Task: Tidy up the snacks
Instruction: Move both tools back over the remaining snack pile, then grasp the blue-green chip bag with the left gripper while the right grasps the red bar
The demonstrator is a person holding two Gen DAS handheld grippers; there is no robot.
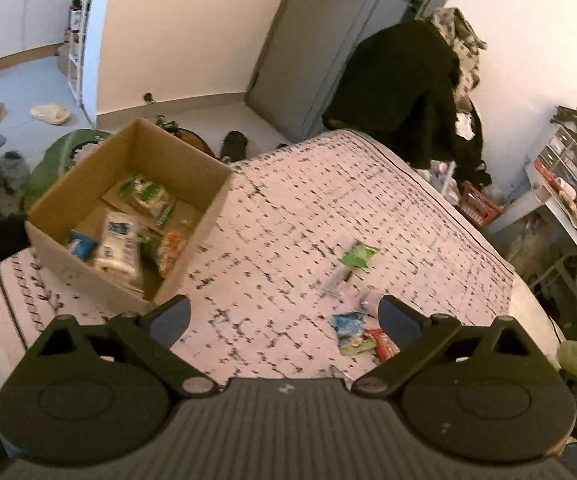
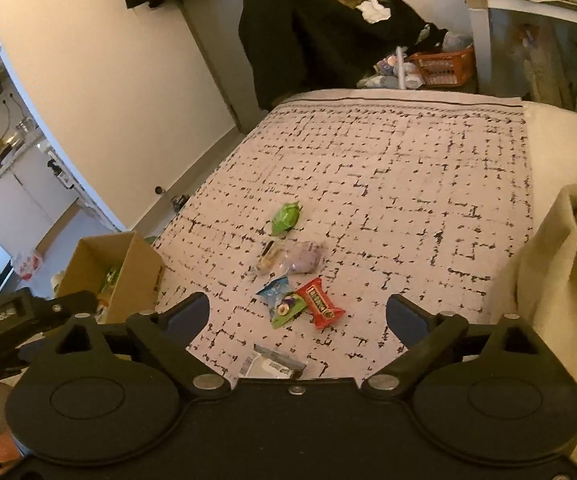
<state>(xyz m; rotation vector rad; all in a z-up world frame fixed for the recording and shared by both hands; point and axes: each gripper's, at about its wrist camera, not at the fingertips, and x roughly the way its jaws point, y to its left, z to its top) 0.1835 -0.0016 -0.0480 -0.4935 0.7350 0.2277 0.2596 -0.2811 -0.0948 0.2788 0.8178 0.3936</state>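
Note:
A cardboard box [image 1: 192,168] [image 2: 136,264] stands on the patterned bed cover at the left and holds several snack packets [image 1: 128,240]. Loose snacks lie on the cover: a green packet [image 1: 358,256] [image 2: 286,218], a clear pale packet [image 2: 296,260], a blue-green packet [image 1: 350,330] [image 2: 282,304], a red packet [image 1: 384,344] [image 2: 320,302] and a grey-white packet [image 2: 276,364] just under the right gripper. My left gripper [image 1: 284,316] is open and empty, between the box and the loose snacks. My right gripper [image 2: 298,314] hovers open over the blue-green and red packets, its pads touching nothing.
The bed cover [image 2: 408,168] drops off to the floor at the left and far side. A dark pile of clothes [image 1: 404,92] on a chair stands beyond the bed. An orange basket [image 2: 442,66] and a desk [image 2: 536,8] are at the back right. A beige blanket [image 2: 548,280] lies right.

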